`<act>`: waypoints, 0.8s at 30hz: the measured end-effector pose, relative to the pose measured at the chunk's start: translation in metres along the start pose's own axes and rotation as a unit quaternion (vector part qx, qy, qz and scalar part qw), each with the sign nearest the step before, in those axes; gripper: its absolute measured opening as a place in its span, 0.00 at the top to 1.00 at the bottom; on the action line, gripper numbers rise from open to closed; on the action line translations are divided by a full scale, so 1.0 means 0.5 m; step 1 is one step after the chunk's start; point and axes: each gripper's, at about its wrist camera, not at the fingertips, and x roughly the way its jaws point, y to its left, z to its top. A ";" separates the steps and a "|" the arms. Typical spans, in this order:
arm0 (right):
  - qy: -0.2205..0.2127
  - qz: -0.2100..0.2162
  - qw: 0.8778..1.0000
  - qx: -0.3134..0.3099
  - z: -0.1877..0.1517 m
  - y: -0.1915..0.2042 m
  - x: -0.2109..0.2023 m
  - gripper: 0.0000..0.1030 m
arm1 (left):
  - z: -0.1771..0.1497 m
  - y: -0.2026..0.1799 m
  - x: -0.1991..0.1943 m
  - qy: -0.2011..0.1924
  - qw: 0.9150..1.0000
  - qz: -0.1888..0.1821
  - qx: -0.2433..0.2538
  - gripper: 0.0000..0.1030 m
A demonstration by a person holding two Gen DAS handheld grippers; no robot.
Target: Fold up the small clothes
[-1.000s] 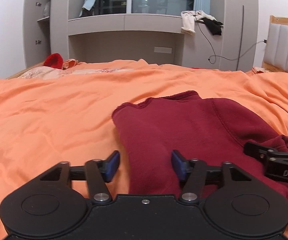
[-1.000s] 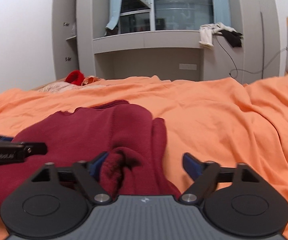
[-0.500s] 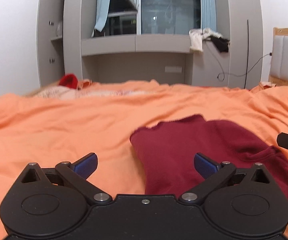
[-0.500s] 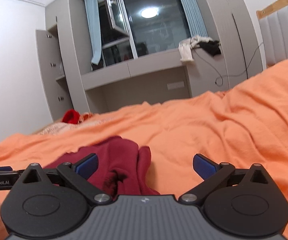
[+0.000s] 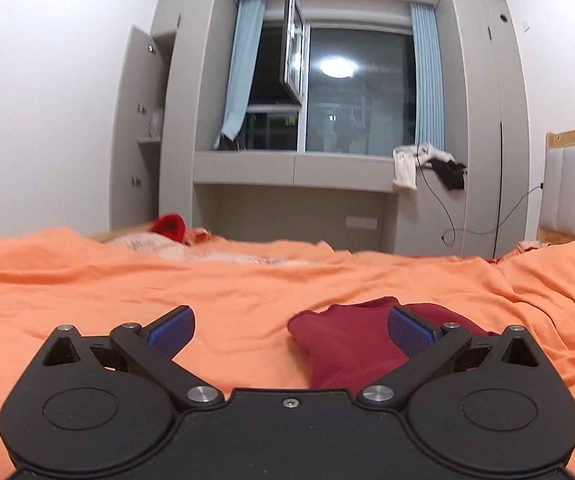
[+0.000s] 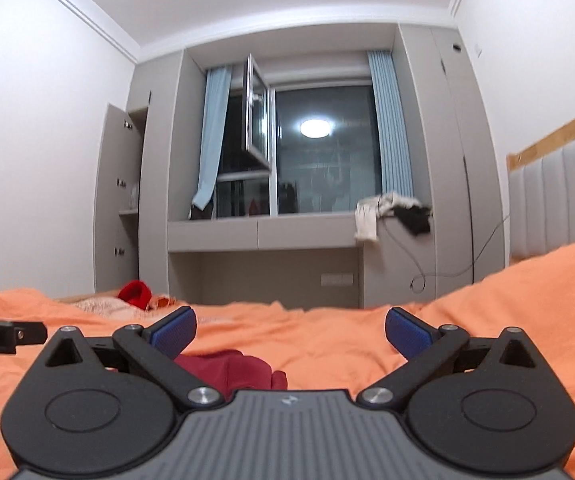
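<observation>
Maroon garment (image 5: 351,344) (folded) — lengthwise toward window (image 5: 351,92)

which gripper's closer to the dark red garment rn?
Hard to call, probably left. The left gripper is open with the dark red garment just ahead, right of centre. The right gripper is open, garment low-left under it.

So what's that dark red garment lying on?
The garment lies on an orange bedsheet that spreads around it on every side in view. What is beneath the sheet is covered; the garment's near edge is hidden behind the left gripper.
</observation>
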 end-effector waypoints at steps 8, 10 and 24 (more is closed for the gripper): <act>-0.023 0.003 1.000 0.000 -0.007 0.030 -0.130 0.00 | -0.060 0.013 -0.143 -0.023 1.000 0.004 0.016 0.00; -0.027 0.000 1.000 0.002 -0.008 0.034 -0.156 0.00 | -0.068 0.020 -0.171 -0.024 1.000 0.007 0.016 0.00; 0.045 -0.030 0.998 0.029 -0.058 0.027 -0.255 0.00 | -0.121 0.083 -0.243 0.041 0.998 -0.003 -0.039 0.00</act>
